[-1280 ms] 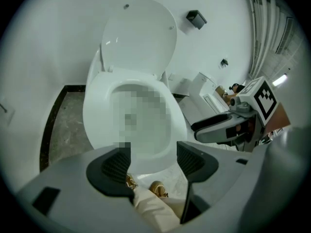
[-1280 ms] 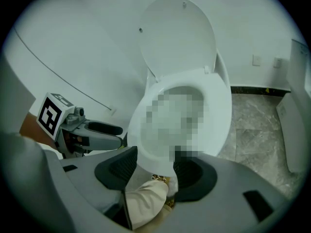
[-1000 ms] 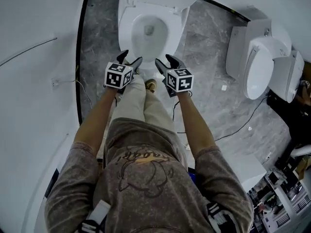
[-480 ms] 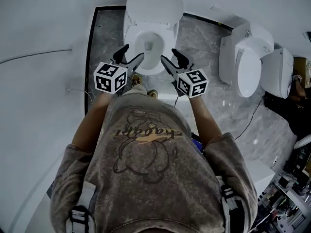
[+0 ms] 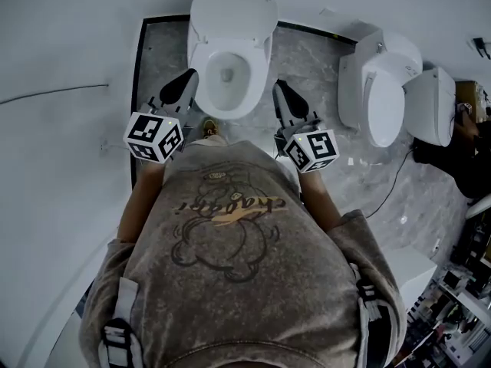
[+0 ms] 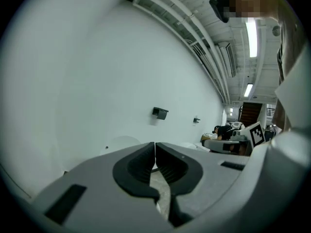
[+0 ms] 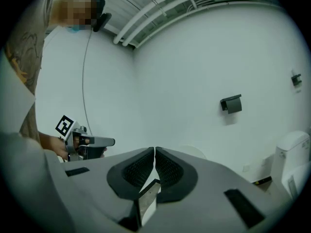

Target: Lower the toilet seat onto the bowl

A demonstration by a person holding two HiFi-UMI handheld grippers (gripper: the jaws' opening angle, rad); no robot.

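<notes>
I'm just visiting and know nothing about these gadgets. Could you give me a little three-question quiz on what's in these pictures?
1. True or false: the left gripper holds something in its jaws.
2. What stands in front of the person? A sink; B toilet; C bin.
3. What marked tool shows at the left of the right gripper view?
Key: 1 false, its jaws are together and empty. 2 B. 3 the left gripper.

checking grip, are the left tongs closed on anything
No, the left tongs are shut tip to tip with nothing between them.
</notes>
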